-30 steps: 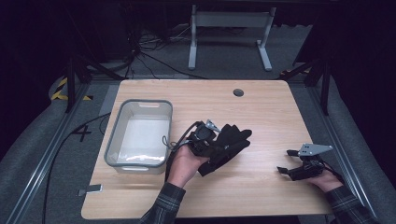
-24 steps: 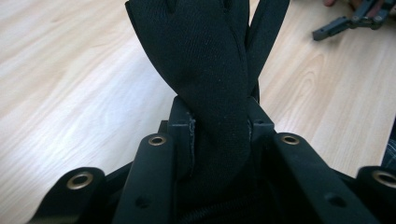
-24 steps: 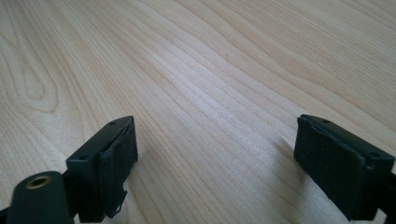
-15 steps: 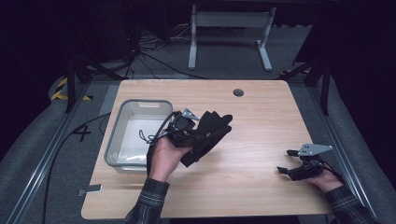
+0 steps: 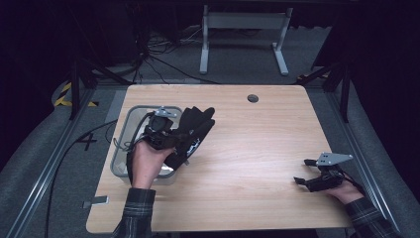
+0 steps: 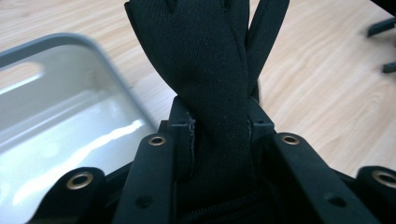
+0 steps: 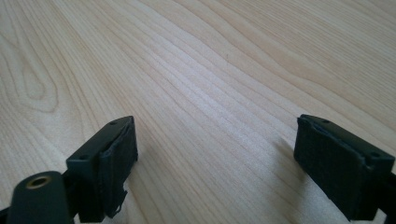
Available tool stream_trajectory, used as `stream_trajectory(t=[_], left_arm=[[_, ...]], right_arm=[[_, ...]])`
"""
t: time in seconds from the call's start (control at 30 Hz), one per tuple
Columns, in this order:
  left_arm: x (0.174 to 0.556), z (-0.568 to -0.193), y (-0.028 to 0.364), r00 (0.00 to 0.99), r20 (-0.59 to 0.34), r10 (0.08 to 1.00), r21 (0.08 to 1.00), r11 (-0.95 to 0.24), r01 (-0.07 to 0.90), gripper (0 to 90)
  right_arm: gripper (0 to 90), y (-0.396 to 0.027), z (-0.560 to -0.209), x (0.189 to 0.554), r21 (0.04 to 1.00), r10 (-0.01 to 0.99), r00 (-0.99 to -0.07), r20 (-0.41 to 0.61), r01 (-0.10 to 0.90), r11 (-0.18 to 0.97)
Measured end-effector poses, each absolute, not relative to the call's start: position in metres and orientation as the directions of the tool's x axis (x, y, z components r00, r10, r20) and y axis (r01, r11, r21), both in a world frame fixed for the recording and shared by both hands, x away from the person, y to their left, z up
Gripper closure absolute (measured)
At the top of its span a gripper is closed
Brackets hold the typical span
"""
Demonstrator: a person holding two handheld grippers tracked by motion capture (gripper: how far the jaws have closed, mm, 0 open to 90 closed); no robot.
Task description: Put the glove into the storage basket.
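Left claw (image 5: 179, 133) grips a plain black glove (image 6: 205, 70).

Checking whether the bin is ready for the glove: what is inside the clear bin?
The clear bin looks empty where its floor shows; the left tongs, hand and black glove cover its near right part.

Both forearms wear dark plaid flannel sleeves with buttoned cuffs. The left gripper (image 5: 184, 130) is matte black with brass-ringed rivets along its linkage arms and a black cable looping off its body. The right gripper (image 5: 303, 171) is black too, topped by a grey three-cornered plate, its pads (image 7: 117, 161) faced in worn black rubber.
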State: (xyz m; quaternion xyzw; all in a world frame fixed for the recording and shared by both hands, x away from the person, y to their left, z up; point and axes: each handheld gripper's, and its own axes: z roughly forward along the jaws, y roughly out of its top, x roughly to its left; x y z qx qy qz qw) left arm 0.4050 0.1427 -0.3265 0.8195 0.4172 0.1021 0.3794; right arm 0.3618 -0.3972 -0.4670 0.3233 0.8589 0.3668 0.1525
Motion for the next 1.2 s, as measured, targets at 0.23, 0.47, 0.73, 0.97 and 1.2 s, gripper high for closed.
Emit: stream_trajectory(t=[0.23,0.47,0.73,0.97,1.2], left_arm=[[0.406,-0.325,0.171,0.578,-0.159,0.800,0.707,-0.317,0.632,71.6],[0.414,-0.337,0.192,0.522,-0.157,0.839,0.684,-0.288,0.670,71.5],[0.427,-0.364,0.209,0.458,-0.181,0.870,0.641,-0.248,0.726,71.4],[0.437,-0.388,0.213,0.421,-0.194,0.886,0.591,-0.237,0.772,71.3],[0.447,-0.404,0.209,0.425,-0.197,0.883,0.539,-0.265,0.799,69.5]], right_arm=[[13.8,-0.397,-0.467,0.362,0.729,0.668,-0.744,-0.026,0.443,0.522],[14.0,-0.397,-0.467,0.362,0.728,0.668,-0.743,-0.025,0.444,0.522],[14.1,-0.397,-0.467,0.362,0.728,0.669,-0.743,-0.025,0.445,0.521],[14.1,-0.397,-0.467,0.362,0.728,0.669,-0.743,-0.025,0.445,0.521],[14.1,-0.397,-0.467,0.362,0.729,0.669,-0.743,-0.025,0.445,0.521]])
